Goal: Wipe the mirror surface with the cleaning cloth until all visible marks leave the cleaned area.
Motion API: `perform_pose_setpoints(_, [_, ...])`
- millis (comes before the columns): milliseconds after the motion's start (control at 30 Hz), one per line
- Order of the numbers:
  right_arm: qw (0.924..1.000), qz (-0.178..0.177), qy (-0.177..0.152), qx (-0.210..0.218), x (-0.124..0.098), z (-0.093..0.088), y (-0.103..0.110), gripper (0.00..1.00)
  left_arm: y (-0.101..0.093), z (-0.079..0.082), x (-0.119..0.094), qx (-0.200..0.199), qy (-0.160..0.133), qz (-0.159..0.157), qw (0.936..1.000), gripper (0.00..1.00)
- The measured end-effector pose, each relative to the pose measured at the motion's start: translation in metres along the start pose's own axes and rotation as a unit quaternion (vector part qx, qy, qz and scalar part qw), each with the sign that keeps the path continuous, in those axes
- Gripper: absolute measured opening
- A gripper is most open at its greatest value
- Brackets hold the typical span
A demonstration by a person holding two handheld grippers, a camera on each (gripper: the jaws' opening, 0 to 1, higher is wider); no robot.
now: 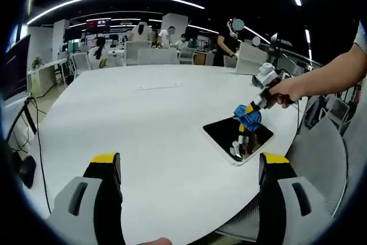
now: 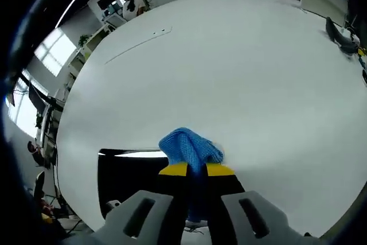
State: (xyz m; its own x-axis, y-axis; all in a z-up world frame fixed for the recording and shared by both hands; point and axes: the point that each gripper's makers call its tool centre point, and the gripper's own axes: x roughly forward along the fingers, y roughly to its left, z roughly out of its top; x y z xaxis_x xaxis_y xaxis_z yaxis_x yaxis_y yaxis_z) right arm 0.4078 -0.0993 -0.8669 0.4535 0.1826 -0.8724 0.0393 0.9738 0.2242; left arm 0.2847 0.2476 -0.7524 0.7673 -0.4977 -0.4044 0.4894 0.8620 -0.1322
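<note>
A dark rectangular mirror point(image 1: 237, 135) with a pale rim lies flat on the white table point(image 1: 155, 124), right of centre. My right gripper point(image 1: 250, 113) comes in from the right, held by a person's hand, and is shut on a blue cleaning cloth point(image 1: 247, 117) just over the mirror's far part. In the right gripper view the cloth point(image 2: 189, 148) bunches out between the shut yellow-tipped fingers point(image 2: 173, 170), with the mirror point(image 2: 127, 176) below and to the left. My left gripper point(image 1: 191, 167) stands open over the table's near edge, nothing between its fingers.
The white table is wide and bare apart from a thin line point(image 2: 137, 41) far across it. A dark object point(image 2: 342, 35) lies at its far right edge. Chairs point(image 1: 150, 55) and several people stand beyond the table. A grey chair point(image 1: 321, 159) sits near the mirror side.
</note>
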Motion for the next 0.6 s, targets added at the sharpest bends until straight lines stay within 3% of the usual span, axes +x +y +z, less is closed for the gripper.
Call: perform_pose_setpoints(600, [0.9991,0.03,0.009,-0.027,0.014,-0.006,0.068,0.03,-0.013,0.0,0.002,-0.007,0.001,-0.019,0.9998,0.99])
